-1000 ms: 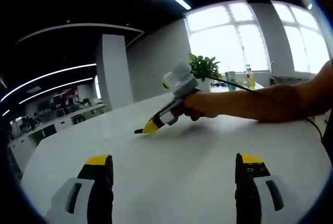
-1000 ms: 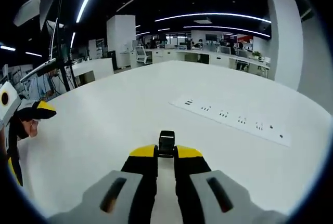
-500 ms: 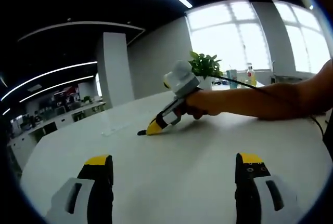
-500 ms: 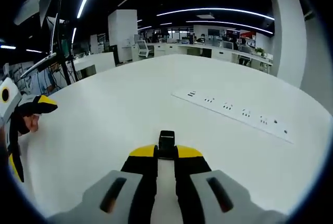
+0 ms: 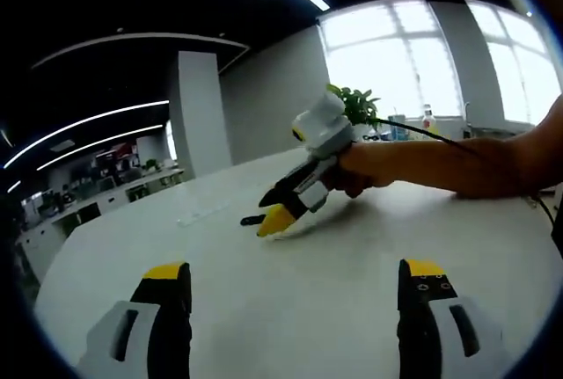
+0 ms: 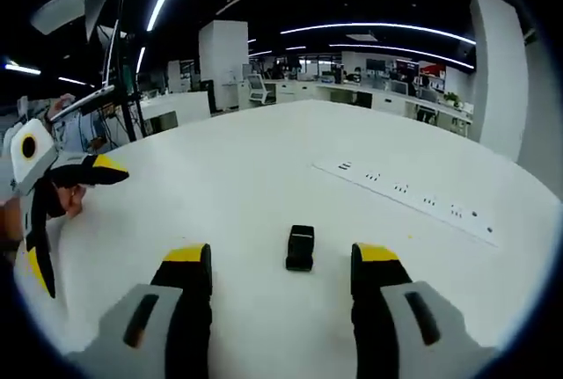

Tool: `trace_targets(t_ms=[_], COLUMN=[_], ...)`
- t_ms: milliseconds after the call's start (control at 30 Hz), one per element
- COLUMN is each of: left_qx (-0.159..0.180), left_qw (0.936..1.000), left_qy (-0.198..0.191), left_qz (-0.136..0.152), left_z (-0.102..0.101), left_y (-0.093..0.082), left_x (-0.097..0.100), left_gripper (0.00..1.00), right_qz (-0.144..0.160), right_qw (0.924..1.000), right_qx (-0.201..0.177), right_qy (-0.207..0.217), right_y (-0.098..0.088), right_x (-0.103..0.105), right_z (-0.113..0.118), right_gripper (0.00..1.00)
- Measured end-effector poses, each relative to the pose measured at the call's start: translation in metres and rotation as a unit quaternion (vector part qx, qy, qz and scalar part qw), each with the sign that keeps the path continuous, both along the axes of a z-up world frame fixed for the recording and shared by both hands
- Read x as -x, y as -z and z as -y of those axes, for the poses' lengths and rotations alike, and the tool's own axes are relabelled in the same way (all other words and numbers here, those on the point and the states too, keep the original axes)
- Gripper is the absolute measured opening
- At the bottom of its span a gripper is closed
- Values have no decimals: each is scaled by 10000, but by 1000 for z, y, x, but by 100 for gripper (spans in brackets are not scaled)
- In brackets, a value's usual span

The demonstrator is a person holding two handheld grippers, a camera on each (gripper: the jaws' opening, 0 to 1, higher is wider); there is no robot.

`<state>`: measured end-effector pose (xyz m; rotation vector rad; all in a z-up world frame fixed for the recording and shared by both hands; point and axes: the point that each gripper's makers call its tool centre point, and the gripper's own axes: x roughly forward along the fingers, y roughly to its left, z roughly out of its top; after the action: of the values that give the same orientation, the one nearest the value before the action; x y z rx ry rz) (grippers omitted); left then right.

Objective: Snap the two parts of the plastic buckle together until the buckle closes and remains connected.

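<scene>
A: Where is the buckle [image 6: 300, 248] right now?

B: In the right gripper view it lies flat on the white surface [image 6: 264, 177], between the two jaws of the right gripper [image 6: 285, 260], touching neither. It looks like one black piece; whether the two halves are latched I cannot tell.

A: So the right gripper is spread?

B: Yes, jaws wide apart, holding nothing. In the left gripper view the same gripper [image 5: 268, 223] comes in from the right, a hand [image 5: 369, 168] wrapped round its handle, its yellow tips low over the surface. A small dark thing shows just at the tips, too small to make out.

A: And the left gripper?

B: The left gripper [image 5: 295, 282] is spread wide too, empty, with bare surface between the jaws. In the right gripper view it sits at the left edge [image 6: 53, 212].

A: Anything else on the surface?

B: A long white power strip [image 6: 400, 199] farther off, to the right of the buckle. A green plant [image 5: 356, 105] stands by the window.
</scene>
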<state>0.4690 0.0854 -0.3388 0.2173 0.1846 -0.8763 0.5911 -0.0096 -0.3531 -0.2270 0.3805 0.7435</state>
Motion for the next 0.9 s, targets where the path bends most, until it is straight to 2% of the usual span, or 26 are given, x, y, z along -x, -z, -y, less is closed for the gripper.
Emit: trace_targets(t_ms=[67,100,133,167,233,267,300,367,467,567,600,667,700,800,867,900], left_qx=[255,381,454,481,572,626,672,738,738,674,707,996,1015,923,1078,1204], left_qw=[9995,9990,9985,9983,9976,9972,9969,9963,9963,9970,9969,9947,9944,9921,9895,9877], left_qy=[-162,-244,-315,-336,-381,-405,-406,-442,-442,-382,-345,-253,-291,-829,-950,-997], left_qz=[15,5,-4,1,-17,-26,-28,-17,3,75,86,50,49,204,147,59], left_z=[-4,-6,-9,-12,-16,-17,-18,-18,-17,-12,-10,-3,-5,-18,-21,-22], left_y=[-8,-10,-11,-13,-14,-15,-16,-16,-15,-16,-18,-26,-27,-36,-43,-43], left_x=[-4,-5,-6,-7,-7,-7,-7,-6,-3,-2,-1,-2,-7,-42,-60,-68], left_gripper=[99,99,99,99,99,99,99,99,99,99,99,99,99,99,99,99], right_qz=[314,319,375,625,856,891,871,957,986,1156,1172,1213,1215,1269,1299,1204], right_qw=[9995,9994,9992,9979,9957,9945,9949,9928,9902,9874,9869,9852,9848,9813,9788,9797], right_qx=[-82,-86,-87,-74,-9,33,41,1,-278,-146,-145,-269,-291,-296,-479,-575], right_qy=[64,60,94,176,351,545,511,720,948,1074,1100,1178,1208,1417,1510,1499], right_y=[-12,-14,-16,-23,-26,-25,-23,-25,-32,-37,-39,-45,-45,-43,-45,-45], right_x=[-4,-2,-2,-3,-6,-3,2,6,16,25,31,42,46,53,50,48], right_z=[0,0,2,5,14,22,23,35,51,67,73,87,95,118,125,125], right_gripper=[90,99,99,100,100,100,100,100,100,100,100,100,100,100,100,100])
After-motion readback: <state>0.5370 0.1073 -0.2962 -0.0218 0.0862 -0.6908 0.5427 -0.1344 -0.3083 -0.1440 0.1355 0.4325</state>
